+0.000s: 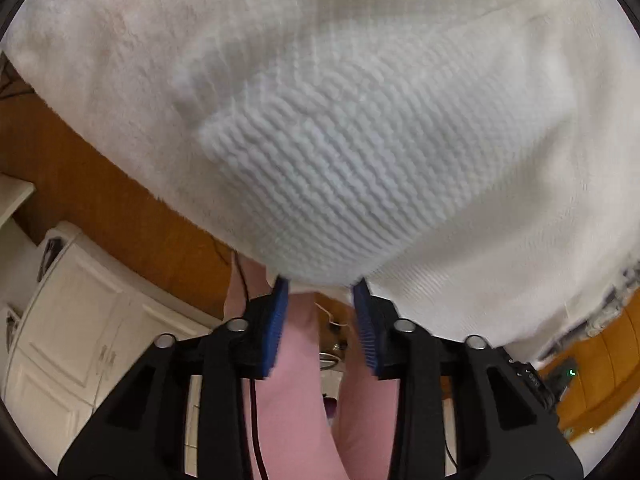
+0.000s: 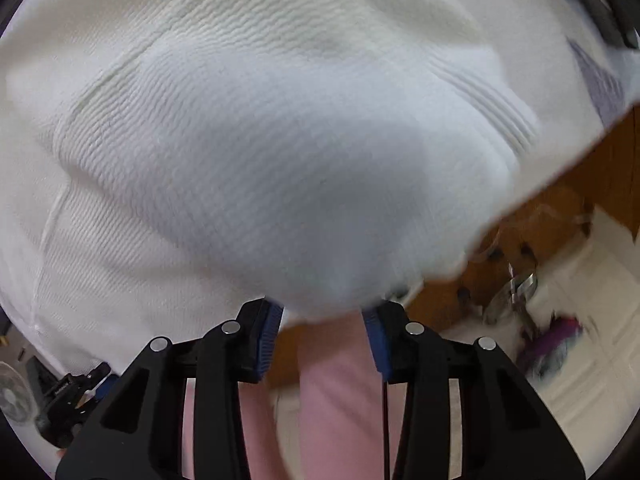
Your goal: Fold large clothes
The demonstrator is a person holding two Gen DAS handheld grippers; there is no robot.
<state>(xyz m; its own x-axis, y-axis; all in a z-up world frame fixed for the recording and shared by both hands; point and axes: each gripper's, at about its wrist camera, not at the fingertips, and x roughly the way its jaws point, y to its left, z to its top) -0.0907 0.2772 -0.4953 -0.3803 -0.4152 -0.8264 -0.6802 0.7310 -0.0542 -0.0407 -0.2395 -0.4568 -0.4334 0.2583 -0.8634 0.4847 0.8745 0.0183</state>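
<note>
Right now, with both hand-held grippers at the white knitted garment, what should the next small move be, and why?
Probably carry the lifted fold forward and lower it onto the rest of the sweater. The left hand-held gripper and the right hand-held gripper each seem to pinch a bunched edge of the knit at their fingertips, and that fold hangs raised above the flat cloth beyond, so the fold looks unfinished.

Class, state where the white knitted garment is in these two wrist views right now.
In both wrist views the white knitted garment fills the upper frame, its bunched edge reaching down between the blue pads of the left gripper and right gripper.
</note>
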